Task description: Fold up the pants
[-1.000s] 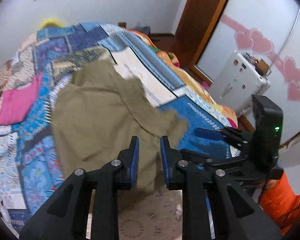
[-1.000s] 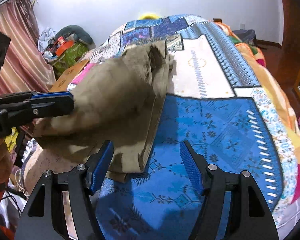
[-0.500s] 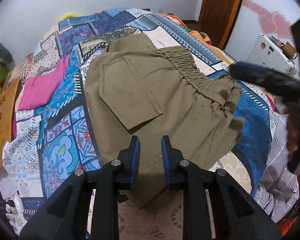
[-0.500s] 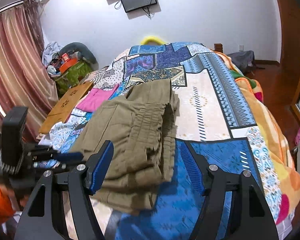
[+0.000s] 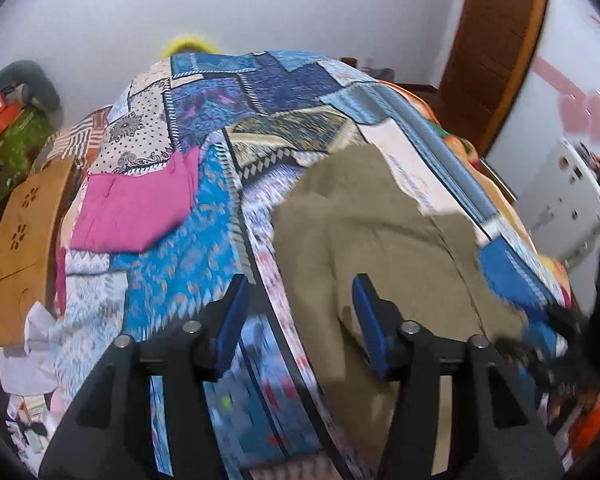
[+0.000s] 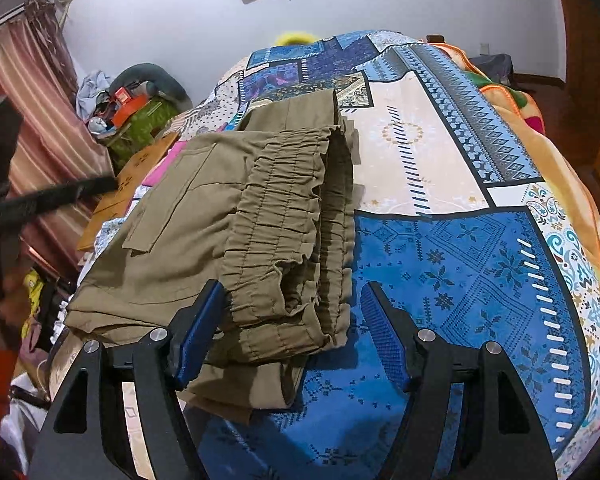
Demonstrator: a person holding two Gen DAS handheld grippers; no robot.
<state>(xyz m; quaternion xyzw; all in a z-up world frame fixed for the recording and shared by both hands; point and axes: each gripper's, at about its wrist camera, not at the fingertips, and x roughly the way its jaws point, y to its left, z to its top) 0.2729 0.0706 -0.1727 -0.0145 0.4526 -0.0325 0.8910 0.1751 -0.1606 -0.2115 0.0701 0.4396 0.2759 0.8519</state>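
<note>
The olive-green pants lie folded in a stack on the patchwork bedspread, with the gathered elastic waistband on top facing me. They also show in the left wrist view, blurred. My right gripper is open and empty, its jaws standing either side of the near end of the waistband. My left gripper is open and empty, hovering over the left edge of the pants. The other gripper shows blurred at the right edge of the left wrist view.
A pink garment lies on the bed to the left of the pants. A wooden board leans at the bed's left side. Clutter and a curtain stand at the left; a white appliance and a door stand right.
My left gripper has opened and let go of the pants, then swung left. The pants have settled into a folded stack. My right gripper stayed open and came close to the waistband.
</note>
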